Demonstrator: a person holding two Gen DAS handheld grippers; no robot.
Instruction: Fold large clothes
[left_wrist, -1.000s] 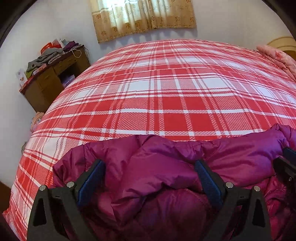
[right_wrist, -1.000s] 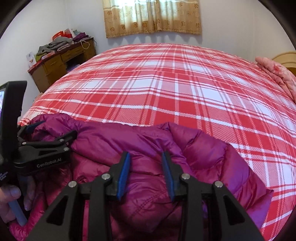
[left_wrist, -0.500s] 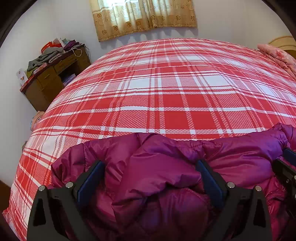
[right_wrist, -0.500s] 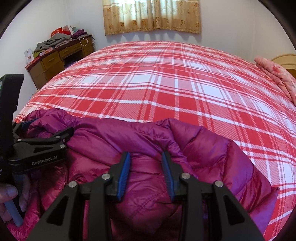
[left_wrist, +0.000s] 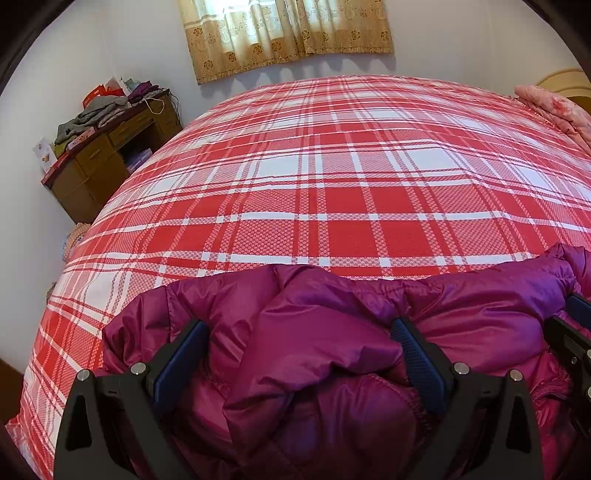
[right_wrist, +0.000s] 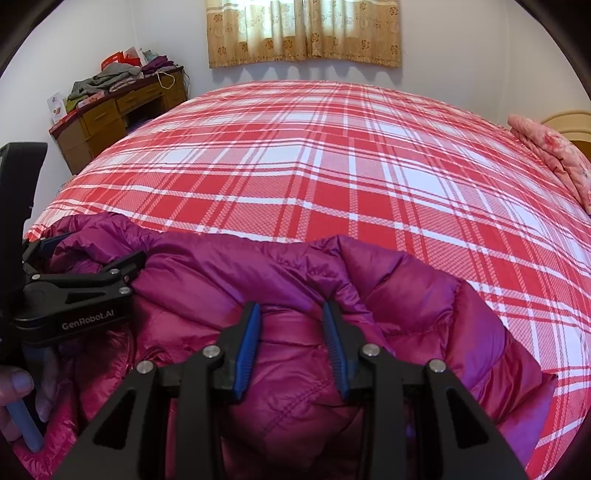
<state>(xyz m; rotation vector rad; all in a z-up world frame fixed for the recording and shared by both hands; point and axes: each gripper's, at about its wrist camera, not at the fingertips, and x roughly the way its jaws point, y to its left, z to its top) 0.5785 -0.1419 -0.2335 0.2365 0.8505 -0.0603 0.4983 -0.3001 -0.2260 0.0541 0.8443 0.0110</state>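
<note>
A magenta puffer jacket lies bunched at the near edge of a bed with a red and white plaid cover. My left gripper is wide open, with a thick fold of the jacket bulging between its fingers. My right gripper is half closed, its blue pads pressed against a bunched part of the jacket. The left gripper also shows at the left of the right wrist view, jaws apart over the jacket's edge. The right gripper's tip shows at the right edge of the left wrist view.
A wooden desk piled with clothes stands against the wall at the far left. A pink quilt lies at the far right of the bed by a headboard. A curtained window is on the far wall.
Both grippers and the jacket have shifted slightly forward over the bed. The jaw openings look the same.
</note>
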